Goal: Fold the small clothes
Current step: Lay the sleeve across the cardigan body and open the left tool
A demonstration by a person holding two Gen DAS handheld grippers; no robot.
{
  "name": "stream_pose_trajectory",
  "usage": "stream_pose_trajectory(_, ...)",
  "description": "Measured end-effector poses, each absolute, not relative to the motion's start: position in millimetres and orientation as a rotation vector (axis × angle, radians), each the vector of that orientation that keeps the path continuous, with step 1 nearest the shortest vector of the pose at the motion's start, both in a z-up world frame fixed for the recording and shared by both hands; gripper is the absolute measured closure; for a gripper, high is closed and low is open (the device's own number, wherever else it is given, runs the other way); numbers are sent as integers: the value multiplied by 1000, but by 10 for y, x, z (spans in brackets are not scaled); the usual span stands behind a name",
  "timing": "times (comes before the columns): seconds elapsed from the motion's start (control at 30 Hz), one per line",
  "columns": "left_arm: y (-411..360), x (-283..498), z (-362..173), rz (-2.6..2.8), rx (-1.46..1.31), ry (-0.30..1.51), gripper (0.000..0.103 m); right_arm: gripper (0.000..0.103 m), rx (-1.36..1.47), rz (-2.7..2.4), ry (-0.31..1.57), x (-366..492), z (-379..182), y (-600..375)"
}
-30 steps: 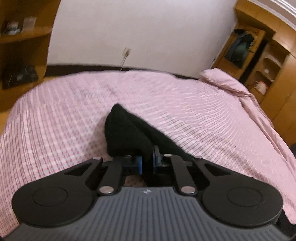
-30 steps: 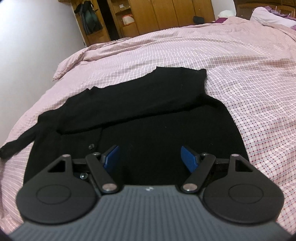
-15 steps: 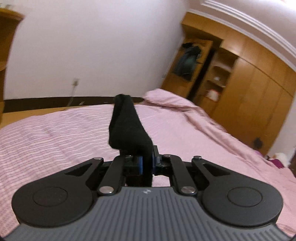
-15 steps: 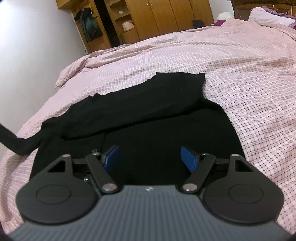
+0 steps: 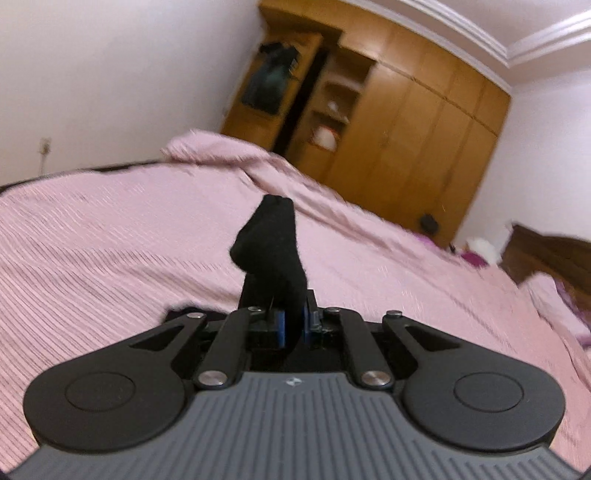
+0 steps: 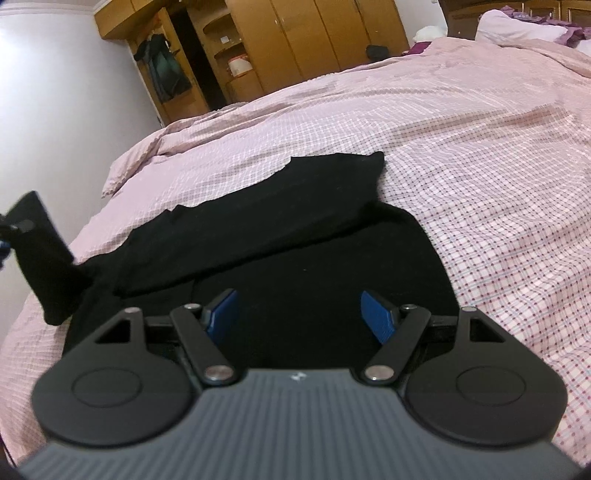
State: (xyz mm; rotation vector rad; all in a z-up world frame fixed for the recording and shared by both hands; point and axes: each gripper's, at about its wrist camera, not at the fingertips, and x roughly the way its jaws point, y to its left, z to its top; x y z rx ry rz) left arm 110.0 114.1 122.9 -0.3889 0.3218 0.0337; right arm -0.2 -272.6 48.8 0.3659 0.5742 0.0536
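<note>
A black long-sleeved garment [image 6: 295, 251] lies spread on the pink checked bedspread [image 6: 480, 166], one sleeve folded across its upper part. My left gripper [image 5: 291, 325] is shut on the end of the other sleeve [image 5: 271, 243], which sticks up past its blue pads. In the right wrist view that lifted sleeve [image 6: 48, 258] hangs in the air at the left edge, above the garment's left side. My right gripper [image 6: 299, 314] hovers open over the garment's lower body, with nothing between its fingers [image 6: 376, 314].
Wooden wardrobes [image 5: 406, 140] and an open shelf unit [image 6: 236, 70] stand beyond the bed. A dark jacket [image 6: 166, 74] hangs by the shelves. Pillows [image 6: 517, 26] lie at the far right, and a white wall [image 5: 110, 74] runs along the bed's left side.
My left gripper has lifted the sleeve end off the bed and swung it up and to the right, rolling as it went. The right gripper has stayed in place, open.
</note>
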Motion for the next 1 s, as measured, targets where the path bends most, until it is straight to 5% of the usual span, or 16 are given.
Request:
stream_pose_trajectory(0.53,692,1392,289,-61,-312,644,90,28,370,71,609,48,415,-2747)
stream_pose_trajectory(0.77,779,1305,399,-14,-278,704,54,28,316,117,630,160,450,-2599)
stream_pose_trajectory(1.0,828,1180,530,68,-179,782,39,28,277,236,633,424,645,-2284)
